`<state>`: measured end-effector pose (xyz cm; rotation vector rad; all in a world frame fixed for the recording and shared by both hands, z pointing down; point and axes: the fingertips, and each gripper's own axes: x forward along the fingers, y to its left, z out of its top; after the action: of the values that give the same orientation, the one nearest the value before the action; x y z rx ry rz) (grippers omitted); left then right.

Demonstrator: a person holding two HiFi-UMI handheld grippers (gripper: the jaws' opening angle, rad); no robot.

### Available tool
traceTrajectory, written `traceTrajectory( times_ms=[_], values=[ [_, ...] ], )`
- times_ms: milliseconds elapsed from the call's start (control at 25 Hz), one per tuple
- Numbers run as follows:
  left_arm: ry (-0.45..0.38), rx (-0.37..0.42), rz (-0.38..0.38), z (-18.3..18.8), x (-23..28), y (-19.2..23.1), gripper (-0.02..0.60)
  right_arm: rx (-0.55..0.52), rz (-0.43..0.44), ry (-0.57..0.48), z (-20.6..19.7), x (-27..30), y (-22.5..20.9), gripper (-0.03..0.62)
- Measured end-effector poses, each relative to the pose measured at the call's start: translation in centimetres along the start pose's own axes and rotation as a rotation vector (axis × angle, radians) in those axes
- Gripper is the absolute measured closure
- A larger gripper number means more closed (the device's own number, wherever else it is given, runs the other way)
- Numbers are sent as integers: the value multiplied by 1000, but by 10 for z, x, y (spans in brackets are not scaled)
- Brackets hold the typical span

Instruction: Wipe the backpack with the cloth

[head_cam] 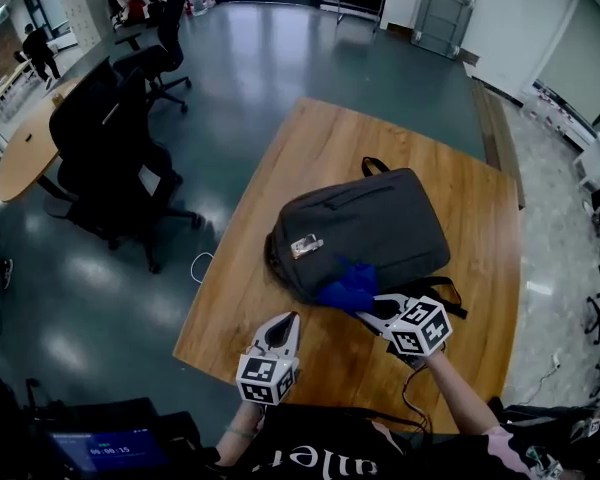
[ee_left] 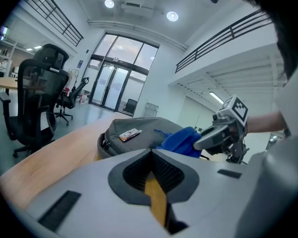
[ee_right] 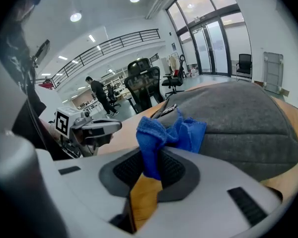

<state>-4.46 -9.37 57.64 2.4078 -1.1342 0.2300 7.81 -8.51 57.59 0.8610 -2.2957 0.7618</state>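
Left claw (head_cam: 284, 326): pressed shut on nothing; held over the near edge of the tabletop (head_cam: 280, 183), just short of the backpack (head_cam: 365, 223), probably kept free to steady it.
Right claw (head_cam: 368, 310): clamped on a bunched fold of the cloth (head_cam: 347, 286), so the loose blue part stuck out forward as a wiping pad.
Cloth: rested against the backpack's near lower edge, touching the grey fabric; seemingly placed to begin a stroke.
Backpack: lay flat mid-tabletop, front up, handle toward the far side, broad face offered to the wipe; carried a small metallic tag (head_cam: 305, 245) near its left side.
Office chair (head_cam: 105, 133): stood on the floor, well apart, far left.
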Motion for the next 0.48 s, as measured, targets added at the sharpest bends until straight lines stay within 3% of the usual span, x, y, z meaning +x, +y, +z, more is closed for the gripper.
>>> traceTrajectory(
  times_ms=[160, 320, 480],
  values=[
    [7, 3, -11, -2, 6, -4, 581, -61, -5, 1, 26, -13, -10, 527],
    [12, 0, -10, -4, 8, -3, 581, -156, -45, -88, 103, -31, -38, 527],
    [11, -7, 2, -4, 6, 0, 581, -232, -152, -146, 182, -40, -92, 528]
  ],
)
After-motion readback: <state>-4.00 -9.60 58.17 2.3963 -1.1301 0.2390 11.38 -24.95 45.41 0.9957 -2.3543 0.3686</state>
